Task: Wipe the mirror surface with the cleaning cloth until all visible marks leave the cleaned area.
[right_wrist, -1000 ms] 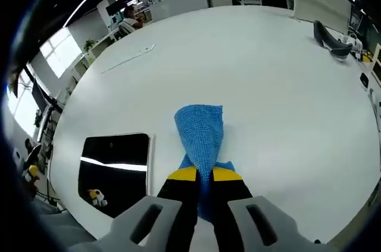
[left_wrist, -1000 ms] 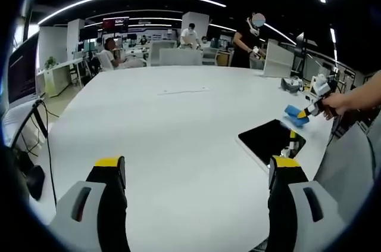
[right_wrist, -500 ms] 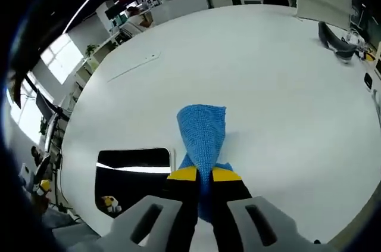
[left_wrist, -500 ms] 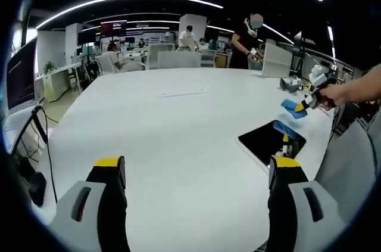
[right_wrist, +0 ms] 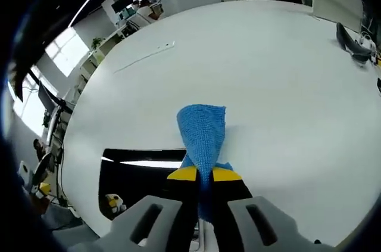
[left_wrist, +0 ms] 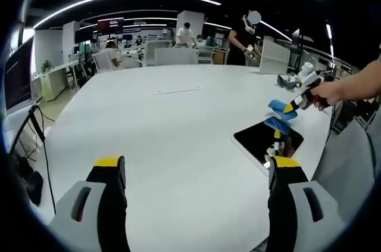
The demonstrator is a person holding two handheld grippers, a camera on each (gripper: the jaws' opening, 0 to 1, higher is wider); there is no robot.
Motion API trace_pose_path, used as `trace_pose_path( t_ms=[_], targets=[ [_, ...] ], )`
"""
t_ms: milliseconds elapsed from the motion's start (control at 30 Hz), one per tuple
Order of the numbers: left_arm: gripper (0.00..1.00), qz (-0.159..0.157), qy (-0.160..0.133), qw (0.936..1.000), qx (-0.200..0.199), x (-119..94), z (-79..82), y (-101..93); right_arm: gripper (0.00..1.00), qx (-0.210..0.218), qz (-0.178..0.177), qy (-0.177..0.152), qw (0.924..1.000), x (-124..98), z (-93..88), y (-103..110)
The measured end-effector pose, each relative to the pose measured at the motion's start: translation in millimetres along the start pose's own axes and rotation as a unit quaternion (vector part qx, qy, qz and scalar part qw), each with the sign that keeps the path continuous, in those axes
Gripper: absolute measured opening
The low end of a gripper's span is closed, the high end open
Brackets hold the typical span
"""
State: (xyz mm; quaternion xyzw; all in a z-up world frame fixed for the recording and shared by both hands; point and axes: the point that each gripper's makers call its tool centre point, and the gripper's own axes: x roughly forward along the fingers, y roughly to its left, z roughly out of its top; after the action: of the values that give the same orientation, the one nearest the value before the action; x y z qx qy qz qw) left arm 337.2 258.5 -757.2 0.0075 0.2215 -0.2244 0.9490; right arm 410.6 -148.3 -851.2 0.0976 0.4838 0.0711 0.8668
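Clamped on the blue cleaning cloth point(right_wrist: 202, 136), the right tool point(right_wrist: 205, 174) hovers above the mirror point(right_wrist: 140, 177) at the white bench's point(right_wrist: 268, 79) four o'clock edge, best lowered flat for overlapping strokes, while the left tool point(left_wrist: 196, 171) waits, jaws apart.

white table carrying a dark mirror near its edge

a large white table point(left_wrist: 172, 127) is spreading across both views. a dark rectangular mirror point(left_wrist: 268, 140) with a pale rim is lying flat on it near the edge, reflecting a light strip in the right gripper view. a thin pale strip point(left_wrist: 178, 91) is lying further out toward the middle, and a dark curved object point(right_wrist: 352, 43) is sitting near the far edge.
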Motion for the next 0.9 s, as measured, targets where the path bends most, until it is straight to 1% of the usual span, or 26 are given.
trace_pose_path(
  t_ms=[133, 200, 267, 333, 433, 567, 667, 800, 900],
  targets=[
    [0.99, -0.001, -0.003, 1.0000, -0.001, 0, 2.8, -1.6, 0.01, 0.010, 0.006, 0.004, 0.9999, 5, -1.3, 5],
    [0.99, -0.004, 0.003, 1.0000, 0.002, 0, 0.3, -3.3, 0.01, 0.006, 0.005, 0.006, 1.0000, 9, -1.2, 5],
    [0.99, -0.004, 0.006, 1.0000, 0.000, 1, -2.0, -2.1, 0.01, 0.008, 0.005, 0.009, 0.9999, 9, -0.6, 10],
    [0.99, -0.001, 0.000, 0.9999, -0.010, 2, -1.2, -0.4, 0.01, -0.001, 0.005, 0.012, 0.9999, 12, -2.7, 12],
    [0.99, 0.000, -0.005, 0.9997, -0.024, 2, -0.3, -1.7, 0.01, -0.001, 0.004, 0.017, 0.9998, 19, -6.9, 13],
    [0.99, -0.007, 0.007, 0.9999, -0.013, 3, -5.0, -5.2, 0.01, 0.007, 0.000, 0.018, 0.9998, 22, -6.3, 13],
    [0.99, -0.006, 0.004, 0.9999, -0.015, 4, -3.3, -3.0, 0.01, 0.001, 0.006, 0.019, 0.9998, 22, -6.9, 21],
    [0.99, -0.006, 0.006, 0.9999, -0.014, 6, -3.6, -3.8, 0.01, -0.003, 0.011, 0.023, 0.9997, 24, -7.2, 27],
    [0.99, -0.009, 0.008, 0.9999, -0.006, 6, -3.4, -5.9, 0.01, -0.002, 0.016, 0.026, 0.9995, 26, -9.4, 34]
  ],
)
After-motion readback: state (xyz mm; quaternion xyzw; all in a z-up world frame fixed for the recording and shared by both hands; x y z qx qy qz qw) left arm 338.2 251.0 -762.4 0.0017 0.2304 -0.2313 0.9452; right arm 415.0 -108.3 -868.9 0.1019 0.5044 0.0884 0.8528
